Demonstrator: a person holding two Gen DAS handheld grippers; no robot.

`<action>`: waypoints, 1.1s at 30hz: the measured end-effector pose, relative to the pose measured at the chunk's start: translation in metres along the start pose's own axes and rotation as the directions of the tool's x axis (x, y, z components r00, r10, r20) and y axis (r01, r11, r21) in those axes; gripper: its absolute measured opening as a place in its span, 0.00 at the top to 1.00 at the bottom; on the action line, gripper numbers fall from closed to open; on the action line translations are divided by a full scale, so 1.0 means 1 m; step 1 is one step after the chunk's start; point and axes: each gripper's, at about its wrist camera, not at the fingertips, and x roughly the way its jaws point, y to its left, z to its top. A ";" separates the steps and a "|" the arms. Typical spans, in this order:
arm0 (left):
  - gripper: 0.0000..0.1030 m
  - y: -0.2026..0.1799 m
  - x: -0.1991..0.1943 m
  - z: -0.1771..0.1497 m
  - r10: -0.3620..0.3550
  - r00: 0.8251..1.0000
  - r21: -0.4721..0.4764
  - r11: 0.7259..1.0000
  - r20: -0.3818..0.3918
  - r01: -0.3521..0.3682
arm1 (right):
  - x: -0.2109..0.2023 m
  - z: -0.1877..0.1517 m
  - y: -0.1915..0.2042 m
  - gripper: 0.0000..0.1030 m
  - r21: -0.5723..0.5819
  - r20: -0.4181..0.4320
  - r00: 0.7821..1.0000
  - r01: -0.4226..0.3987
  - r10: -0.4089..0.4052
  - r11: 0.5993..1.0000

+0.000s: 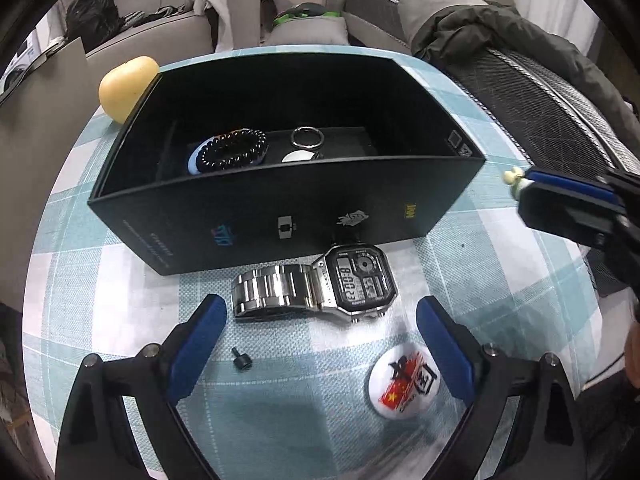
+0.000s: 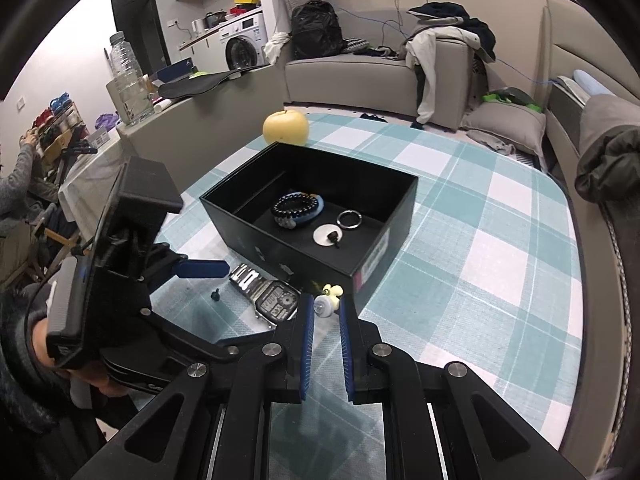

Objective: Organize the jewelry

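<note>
A black open box (image 1: 280, 204) stands on the checked tablecloth. Inside lie a dark beaded bracelet (image 1: 232, 152), a metal ring (image 1: 306, 137) and a white disc (image 1: 295, 157). A steel digital watch (image 1: 344, 280) lies flat just in front of the box. My left gripper (image 1: 320, 303) hangs open above the cloth, its blue fingertips on either side of the watch's near edge and not touching it. My right gripper (image 2: 326, 305) is shut on a small cream-white charm (image 2: 325, 307), held in the air near the box's right front corner (image 2: 360, 276). The watch (image 2: 276, 300) lies to the left of it.
A round white badge with a red flag (image 1: 404, 384) and a small black screw (image 1: 241, 360) lie on the cloth near my left fingers. A yellow apple (image 2: 285, 127) sits behind the box. A dark jacket (image 1: 520, 40) drapes a chair on the right; a person (image 2: 20, 184) is at far left.
</note>
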 end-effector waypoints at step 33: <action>0.40 0.007 -0.018 -0.021 0.007 0.995 0.049 0.999 0.099 -0.012 | 0.004 0.009 0.005 0.89 -0.003 0.015 1.000 0.018 -0.018 1.000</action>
